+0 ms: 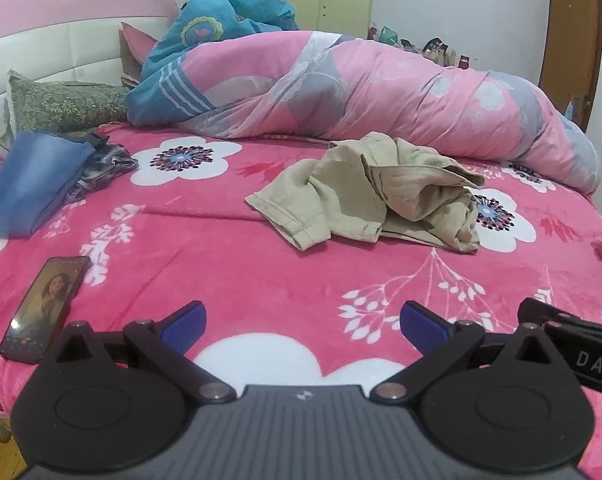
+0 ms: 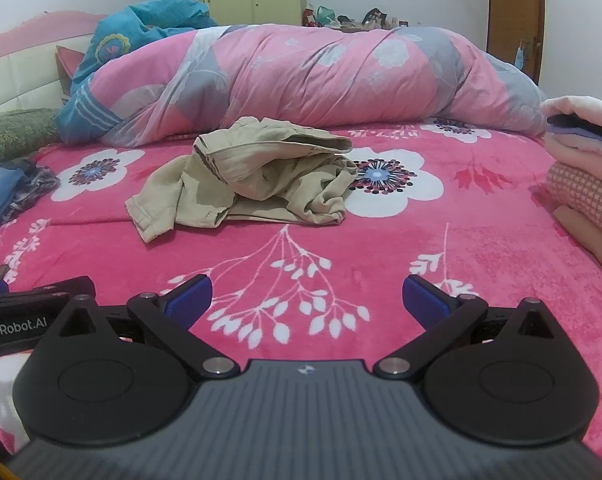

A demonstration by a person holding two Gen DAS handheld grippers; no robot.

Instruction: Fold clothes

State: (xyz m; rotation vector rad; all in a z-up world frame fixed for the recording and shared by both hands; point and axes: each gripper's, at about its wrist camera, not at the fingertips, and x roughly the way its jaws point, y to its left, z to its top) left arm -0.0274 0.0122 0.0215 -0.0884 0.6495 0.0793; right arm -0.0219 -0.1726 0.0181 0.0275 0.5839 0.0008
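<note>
Crumpled khaki trousers (image 1: 375,194) (image 2: 257,178) lie in a heap in the middle of the bed, on a pink flowered blanket (image 1: 261,264) (image 2: 381,248). My left gripper (image 1: 303,326) hovers open over the near edge of the bed, well short of the trousers, with nothing between its blue pads. My right gripper (image 2: 307,300) is open too and empty, at about the same distance. Each gripper's black body shows at the side of the other's view.
Folded blue jeans (image 1: 33,176) and a dark checked garment (image 1: 107,164) lie at the left. A phone (image 1: 45,308) lies near the front left edge. A rolled pink duvet (image 1: 381,84) runs along the back. Stacked folded clothes (image 2: 585,168) sit at the right.
</note>
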